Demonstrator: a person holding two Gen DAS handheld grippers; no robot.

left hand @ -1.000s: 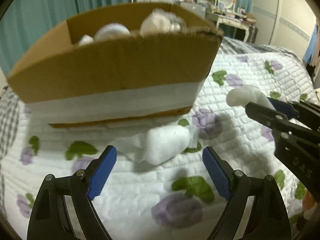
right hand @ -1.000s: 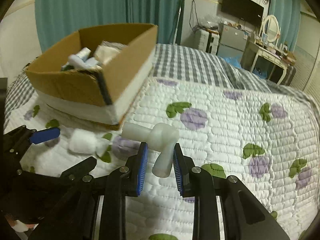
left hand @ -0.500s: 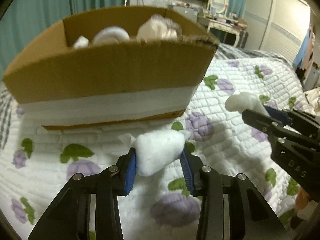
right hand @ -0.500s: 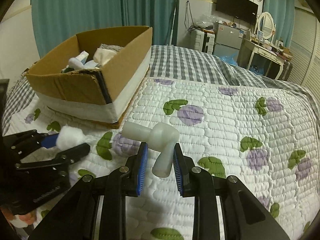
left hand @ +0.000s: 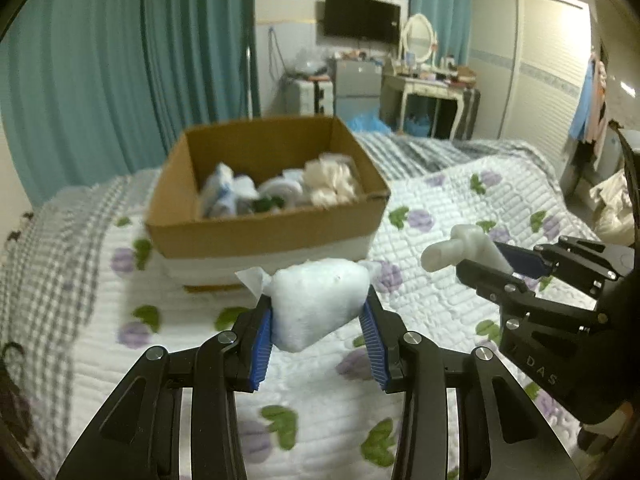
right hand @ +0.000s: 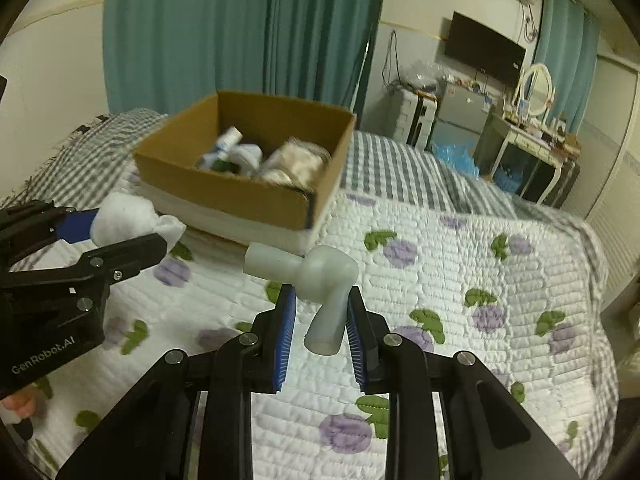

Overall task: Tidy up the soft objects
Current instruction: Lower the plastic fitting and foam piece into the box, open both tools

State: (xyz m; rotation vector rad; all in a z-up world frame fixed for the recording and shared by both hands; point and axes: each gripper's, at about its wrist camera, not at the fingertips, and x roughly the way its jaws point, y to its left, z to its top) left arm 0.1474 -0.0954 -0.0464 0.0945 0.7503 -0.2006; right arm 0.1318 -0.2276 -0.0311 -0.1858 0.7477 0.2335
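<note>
Left wrist view showed the left gripper point(left hand: 318, 322) clenched on a white, fluffy cotton wad wrapped in clear film point(left hand: 320, 304), its lumpy body bulging above the blue ribbed pads point(left hand: 262, 340) and a crinkled twist of wrap sticking out at its upper left. The wad hung clear of the white quilted bedspread with purple flowers and green leaves point(left hand: 420, 300). Ahead on the quilt sat an open brown cardboard box with a white band round its base point(left hand: 264, 236), holding a blurred heap of pale soft items. In the right wrist view the right gripper point(right hand: 320, 322) was clamped on a smooth, off-white, soft-looking piece shaped like a small hair dryer point(right hand: 316, 280): a rounded head, a short barrel pointing left, and a handle pinched between the pads, held above the quilt, nearer than the box point(right hand: 248, 196)
</note>
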